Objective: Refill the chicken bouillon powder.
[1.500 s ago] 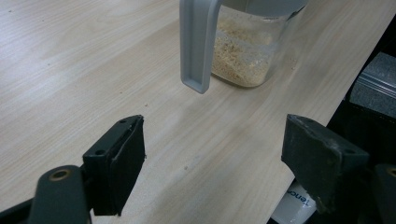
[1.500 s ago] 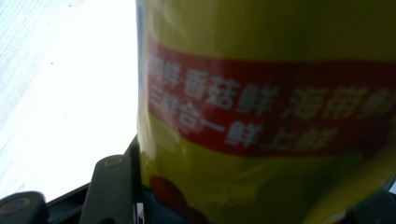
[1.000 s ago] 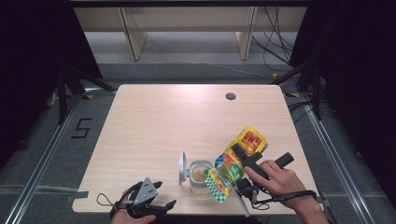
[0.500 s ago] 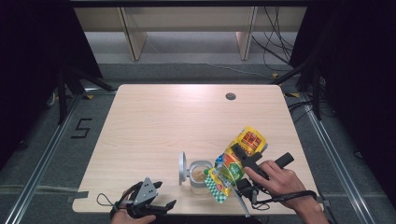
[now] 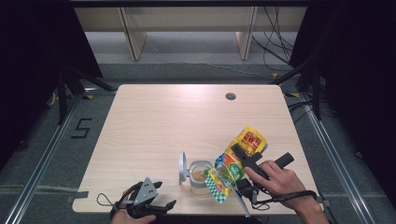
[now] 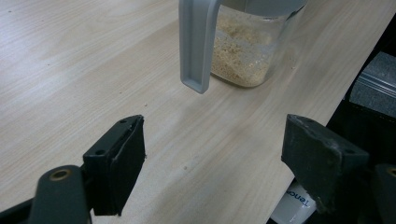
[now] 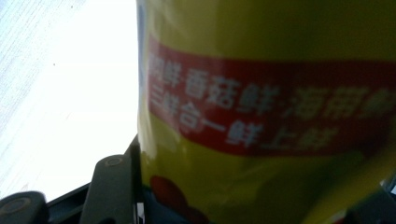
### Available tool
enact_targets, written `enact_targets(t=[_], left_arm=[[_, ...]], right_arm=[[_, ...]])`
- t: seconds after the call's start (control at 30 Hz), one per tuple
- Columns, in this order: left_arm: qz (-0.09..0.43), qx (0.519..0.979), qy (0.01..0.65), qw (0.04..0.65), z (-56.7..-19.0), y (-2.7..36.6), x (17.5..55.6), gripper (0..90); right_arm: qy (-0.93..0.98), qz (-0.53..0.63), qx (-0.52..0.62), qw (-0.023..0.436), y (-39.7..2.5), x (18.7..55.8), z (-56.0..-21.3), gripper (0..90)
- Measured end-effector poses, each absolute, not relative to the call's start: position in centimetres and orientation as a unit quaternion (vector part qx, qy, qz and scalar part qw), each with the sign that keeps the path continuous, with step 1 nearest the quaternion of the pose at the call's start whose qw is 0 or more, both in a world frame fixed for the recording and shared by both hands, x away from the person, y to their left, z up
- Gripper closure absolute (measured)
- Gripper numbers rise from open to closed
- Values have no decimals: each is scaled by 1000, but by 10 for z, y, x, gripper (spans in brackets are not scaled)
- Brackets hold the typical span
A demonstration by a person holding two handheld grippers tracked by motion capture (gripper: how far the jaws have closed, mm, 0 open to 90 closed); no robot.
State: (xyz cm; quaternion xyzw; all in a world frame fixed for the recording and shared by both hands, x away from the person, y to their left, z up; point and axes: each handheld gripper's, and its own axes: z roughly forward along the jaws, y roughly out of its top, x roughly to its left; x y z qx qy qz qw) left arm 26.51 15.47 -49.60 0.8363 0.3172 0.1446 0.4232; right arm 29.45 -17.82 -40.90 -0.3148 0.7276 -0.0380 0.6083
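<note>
Two grippers: one is held in each hand at the near edge of the table (image 5: 154, 121).
Left gripper (image 5: 161, 200): it is seen low at the near left corner of the table in the high view, held by a hand (image 5: 133, 217) at the bottom edge; its jaws are spread wide with nothing between them.
Left gripper view: both black jaws are seen parted over bare wood, with the jar ahead of them and well apart from them.
Right gripper (image 5: 239, 154): it is held by the right hand (image 5: 275, 179) at the near right of the table; its jaws are closed on the yellow packet.
Yellow packet (image 5: 238, 158): it is held tilted, its printed lower end toward the far right and its green-checked end (image 5: 215, 186) lowered just beside the jar's mouth.
Right gripper view: the packet's yellow face with a red band of white print (image 7: 266, 116) is seen pressed close to the lens; one black jaw is seen at its lower left edge.
Jar (image 5: 200, 173): a clear glass jar is seen standing upright near the front edge, partly filled with pale brown granules (image 6: 240, 51).
Lid (image 5: 183, 168): a grey lid is seen standing open at the jar's left side.
Cable (image 5: 280, 199): a black cable is seen looped around the right wrist.
</note>
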Motion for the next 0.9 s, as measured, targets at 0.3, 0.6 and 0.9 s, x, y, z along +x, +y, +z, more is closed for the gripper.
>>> enact_targets(t=[0.3, 0.6, 0.9], left_arm=[[144, 837, 317, 423, -496, 155, 265, 211], [143, 838, 317, 421, -496, 155, 265, 211], [145, 838, 318, 420, -496, 155, 266, 211]], right_arm=[[731, -38, -312, 606, -179, 295, -409, 444], [729, -38, -314, 607, -179, 294, -409, 444], [722, -37, -323, 611, -179, 295, -405, 445]])
